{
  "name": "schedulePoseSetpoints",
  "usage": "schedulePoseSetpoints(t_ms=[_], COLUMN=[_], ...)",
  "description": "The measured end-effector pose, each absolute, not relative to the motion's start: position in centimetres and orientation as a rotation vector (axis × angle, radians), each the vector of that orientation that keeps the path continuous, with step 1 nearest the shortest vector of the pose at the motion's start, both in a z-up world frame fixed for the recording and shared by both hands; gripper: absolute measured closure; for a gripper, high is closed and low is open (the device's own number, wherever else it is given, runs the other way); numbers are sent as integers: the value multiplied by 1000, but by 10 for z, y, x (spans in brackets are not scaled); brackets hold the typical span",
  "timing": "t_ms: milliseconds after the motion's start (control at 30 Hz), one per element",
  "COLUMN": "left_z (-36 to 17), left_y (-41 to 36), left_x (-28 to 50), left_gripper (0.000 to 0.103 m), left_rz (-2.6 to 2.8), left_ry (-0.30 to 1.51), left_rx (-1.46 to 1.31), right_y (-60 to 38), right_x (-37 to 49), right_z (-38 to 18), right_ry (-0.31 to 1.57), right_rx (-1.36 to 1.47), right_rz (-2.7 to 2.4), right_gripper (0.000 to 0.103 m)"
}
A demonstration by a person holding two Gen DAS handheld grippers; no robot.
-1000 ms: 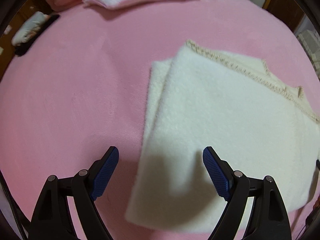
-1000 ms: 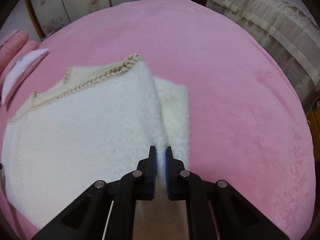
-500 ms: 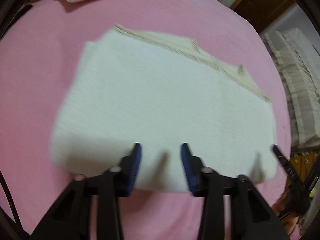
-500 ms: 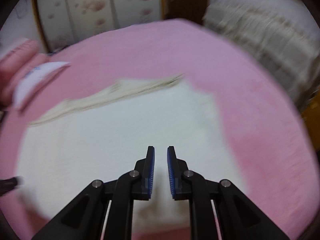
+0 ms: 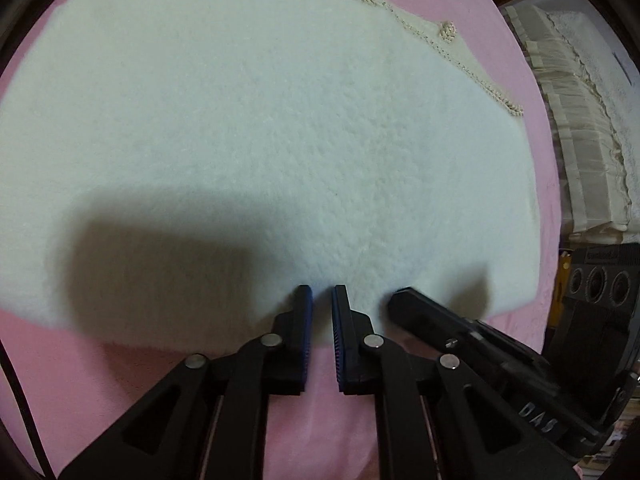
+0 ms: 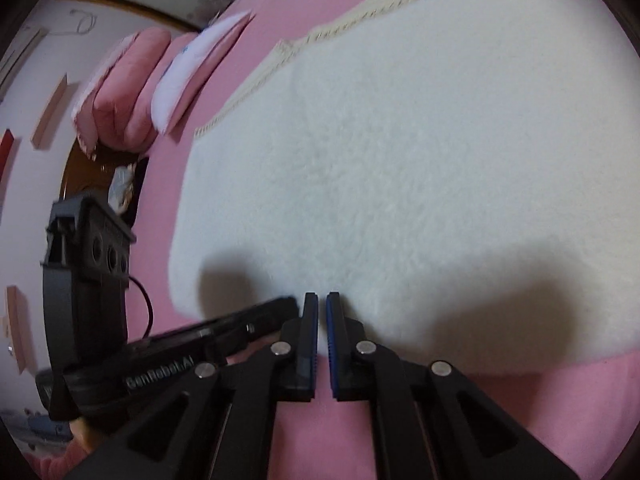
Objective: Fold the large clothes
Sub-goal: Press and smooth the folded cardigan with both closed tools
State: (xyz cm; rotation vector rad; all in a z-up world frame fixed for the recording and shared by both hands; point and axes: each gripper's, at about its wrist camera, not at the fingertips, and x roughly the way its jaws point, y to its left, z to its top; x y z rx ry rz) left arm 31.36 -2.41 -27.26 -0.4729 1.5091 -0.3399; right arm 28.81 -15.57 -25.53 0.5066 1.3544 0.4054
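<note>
A folded cream fleece garment with a beaded braid trim lies flat on the pink bed cover. It also fills the right wrist view. My left gripper is nearly shut, its tips at the garment's near edge, a narrow gap between the pads and nothing visibly pinched. My right gripper is likewise nearly shut at the same near edge. The two grippers sit side by side; the right one shows in the left view and the left one in the right view.
Pink and white pillows lie at the far left of the bed. A cream pleated bedspread hangs to the right of the pink cover. A wooden wall and door frame stand beyond the bed.
Both grippers have swung to the garment's near long edge and come together side by side. The left gripper went from wide open to nearly shut. The right gripper let go of the fold.
</note>
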Motion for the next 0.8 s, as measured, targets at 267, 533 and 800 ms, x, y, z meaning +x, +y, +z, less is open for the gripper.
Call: schedulePoseSetpoints(t_ms=[267, 533, 800], left_z=[-279, -289, -270], left_y=[-22, 91, 71], left_x=[310, 280, 284], left_gripper=[97, 102, 100], left_rz=[-189, 164, 125], left_ry=[1482, 1374, 1379], left_rx=[-451, -486, -338], right_y=[-166, -293, -325], right_x=[296, 267, 245], right_z=[-263, -247, -219], right_ry=[1384, 1329, 1265], right_rx=[544, 400, 372], right_rz=[322, -41, -224], right_gripper=[103, 103, 103])
